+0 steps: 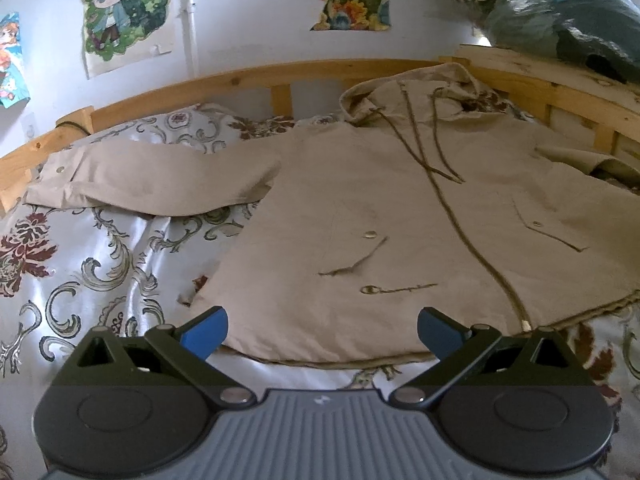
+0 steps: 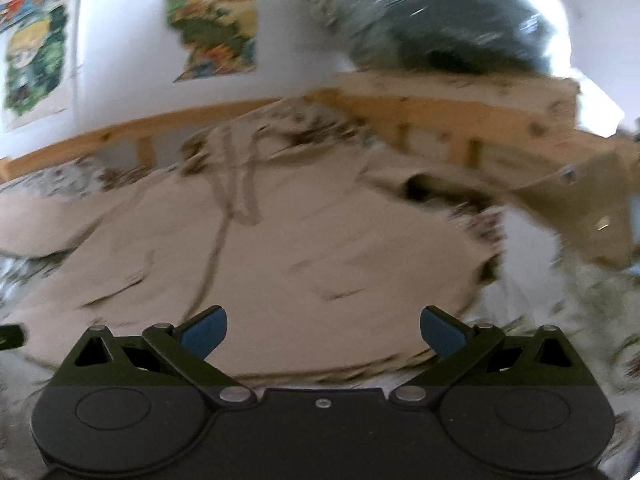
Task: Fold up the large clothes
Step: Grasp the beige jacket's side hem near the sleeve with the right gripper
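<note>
Left gripper (image 1: 322, 334): nearest the lens, blue-tipped fingers (image 1: 205, 336) spread wide and holding nothing, poised just short of the hem (image 1: 320, 361) of the garment, presumably so that either bottom corner could be reached. Right gripper (image 2: 323, 334): likewise spread and empty, over the same hem region; its view was smeared with motion blur, so fine detail there could not be told. Hooded jacket (image 1: 400, 208): beige, large, laid front-up and spread flat on the bed, hem toward the cameras and hood (image 1: 416, 92) toward the headboard, an arrangement that suited folding. Zip line (image 1: 464, 236): ran down the front from neck to hem, apparently closed, which kept the two front panels together. Drawcords (image 1: 436, 152): two, trailing loose from the hood down the chest. Left-hand sleeve (image 1: 152, 184): stretched straight out sideways across the bedspread, cuff near the rail, unfolded. Other sleeve (image 1: 592, 160): bunched at the far side near the rail in the left view; in the right view it appeared to rise off the bed, though blur left its lie uncertain. Flap pockets with snaps (image 1: 370, 235): flat on the front. Bedspread (image 1: 100, 272): pale satin with scroll and floral pattern, serving as the folding surface. Wooden bed rail (image 1: 224, 80): bounded the far edge. Bagged bedding (image 1: 568, 12): stacked on the rail at the corner, clear of the work. Cartoon posters (image 1: 128, 12): on the white wall behind. Judgement: folding not yet begun; sleeves likely first.
</note>
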`<action>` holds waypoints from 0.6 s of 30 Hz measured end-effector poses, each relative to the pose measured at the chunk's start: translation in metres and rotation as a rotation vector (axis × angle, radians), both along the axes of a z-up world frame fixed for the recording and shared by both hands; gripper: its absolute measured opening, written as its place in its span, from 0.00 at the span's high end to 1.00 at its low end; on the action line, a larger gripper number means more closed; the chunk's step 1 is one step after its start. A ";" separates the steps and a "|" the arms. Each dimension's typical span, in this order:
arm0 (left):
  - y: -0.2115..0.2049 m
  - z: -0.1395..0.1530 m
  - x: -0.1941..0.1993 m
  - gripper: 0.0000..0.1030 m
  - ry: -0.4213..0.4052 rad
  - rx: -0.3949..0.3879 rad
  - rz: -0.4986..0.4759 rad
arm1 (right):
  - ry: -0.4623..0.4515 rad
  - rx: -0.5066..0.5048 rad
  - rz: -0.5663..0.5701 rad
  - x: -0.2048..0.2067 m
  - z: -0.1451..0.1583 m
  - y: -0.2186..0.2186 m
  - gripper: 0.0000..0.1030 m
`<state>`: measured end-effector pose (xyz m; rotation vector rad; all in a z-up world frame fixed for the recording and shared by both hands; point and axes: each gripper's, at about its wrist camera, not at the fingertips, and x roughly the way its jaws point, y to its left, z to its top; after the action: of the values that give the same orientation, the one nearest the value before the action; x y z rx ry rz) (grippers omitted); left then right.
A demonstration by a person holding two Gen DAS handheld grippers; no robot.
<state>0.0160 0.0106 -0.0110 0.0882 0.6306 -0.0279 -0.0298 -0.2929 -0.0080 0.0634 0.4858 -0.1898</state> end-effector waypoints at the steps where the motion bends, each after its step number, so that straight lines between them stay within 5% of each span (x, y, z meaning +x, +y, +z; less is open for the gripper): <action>1: 0.001 -0.001 0.002 0.00 0.003 -0.005 0.008 | -0.010 -0.015 -0.026 0.000 0.002 -0.010 0.01; 6: 0.003 -0.006 0.007 0.00 -0.003 0.006 0.024 | -0.065 -0.103 -0.213 -0.005 0.011 -0.070 0.04; 12: -0.010 -0.001 0.043 0.00 -0.079 0.079 -0.014 | -0.025 -0.300 -0.346 0.016 0.029 -0.142 0.12; 18: -0.027 -0.004 0.069 0.00 -0.148 0.097 -0.032 | 0.015 -0.099 -0.481 0.018 0.001 -0.183 0.20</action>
<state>0.0850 -0.0168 -0.0146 0.1926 0.4829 -0.0216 -0.0114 -0.4759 -0.0065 0.0816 0.4695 -0.6860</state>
